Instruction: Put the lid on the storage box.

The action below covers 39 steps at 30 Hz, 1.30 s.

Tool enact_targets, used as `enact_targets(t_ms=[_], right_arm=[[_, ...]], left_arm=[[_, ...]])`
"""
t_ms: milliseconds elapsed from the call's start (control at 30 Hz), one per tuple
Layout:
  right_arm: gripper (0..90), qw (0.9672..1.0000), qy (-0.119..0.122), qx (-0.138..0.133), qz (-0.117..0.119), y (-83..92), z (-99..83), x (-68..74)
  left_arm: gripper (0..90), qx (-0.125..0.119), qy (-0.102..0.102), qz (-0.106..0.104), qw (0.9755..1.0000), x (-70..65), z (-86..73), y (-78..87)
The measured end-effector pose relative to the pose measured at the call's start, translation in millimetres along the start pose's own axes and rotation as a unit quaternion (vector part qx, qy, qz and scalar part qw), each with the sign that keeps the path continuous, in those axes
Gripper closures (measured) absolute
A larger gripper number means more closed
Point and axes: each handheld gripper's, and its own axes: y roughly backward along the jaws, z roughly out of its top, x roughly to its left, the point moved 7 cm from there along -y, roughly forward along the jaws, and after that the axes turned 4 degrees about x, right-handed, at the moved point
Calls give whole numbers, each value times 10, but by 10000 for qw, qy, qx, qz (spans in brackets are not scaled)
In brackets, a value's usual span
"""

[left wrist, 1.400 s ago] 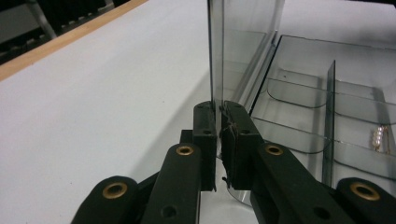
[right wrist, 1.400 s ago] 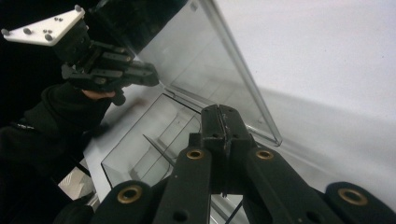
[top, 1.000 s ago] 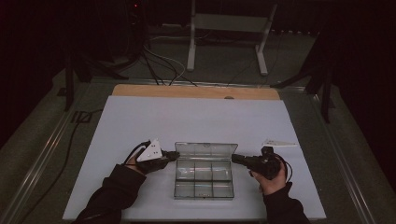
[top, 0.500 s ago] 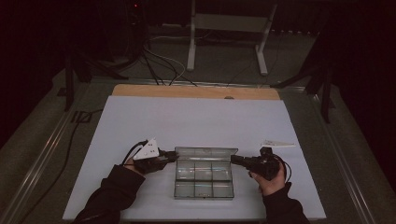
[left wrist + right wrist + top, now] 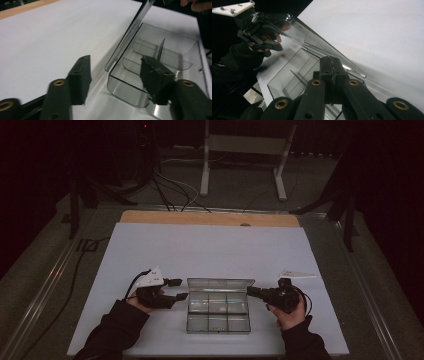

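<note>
We find a clear plastic compartment box (image 5: 218, 312) lying on the white sheet (image 5: 210, 250) that covers the desk (image 5: 210, 217), near the person's edge and between the two hands. Its lid (image 5: 220, 283) is raised, hinged along the far side and tilted back; in the left gripper view the lid (image 5: 130, 32) stands at a steep angle over the divided tray (image 5: 160, 67).

The left hand-held gripper (image 5: 181, 289) sits just beside the box's left end. Its jaws have just been opening and now stand moderately apart. In the left gripper view one jaw lies outside the near corner of the box and the other over the tray, with the box wall between them; the pads do not press on it.

The right hand-held gripper (image 5: 252, 291) is at the box's right end, by the rear corner. Its jaws are fully closed, pads together, as the right gripper view shows (image 5: 331, 68). We cannot tell whether the tips touch the box.

A small white label (image 5: 297, 274) lies on the sheet beyond the right hand.
</note>
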Motion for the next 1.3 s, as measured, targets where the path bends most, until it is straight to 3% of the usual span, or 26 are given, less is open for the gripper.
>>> enact_targets(t_ms=[167, 200, 233, 400, 500, 800, 967, 1300], right_arm=[[900, 10000, 29, -1, -20, 4, -4, 5], [900, 10000, 28, 2, -22, 5, -7, 7], [900, 10000, 37, 8, -31, 6, -10, 5], [900, 10000, 36, 16, -41, 10, -17, 4], [900, 10000, 39, 15, -36, 10, -23, 6], [900, 10000, 49, 49, -37, 13, -58, 23], [900, 10000, 45, 64, -21, 9, -76, 31], [900, 9999, 61, 82, -28, 12, -95, 51]], left_arm=[[210, -170, 516, -135, 9984, 7, 7, 63], [181, -170, 516, -135, 9984, 7, 7, 63], [163, -209, 658, -277, 9972, 10, 7, 81], [99, -204, 632, -444, 9968, -24, -1, 114], [42, -192, 505, -453, 9975, -69, -16, 131], [14, -282, 530, -79, 9982, 13, -99, 196], [15, -199, 571, -173, 9980, 17, -152, 211], [15, -313, 637, 33, 9975, 75, -140, 236]])
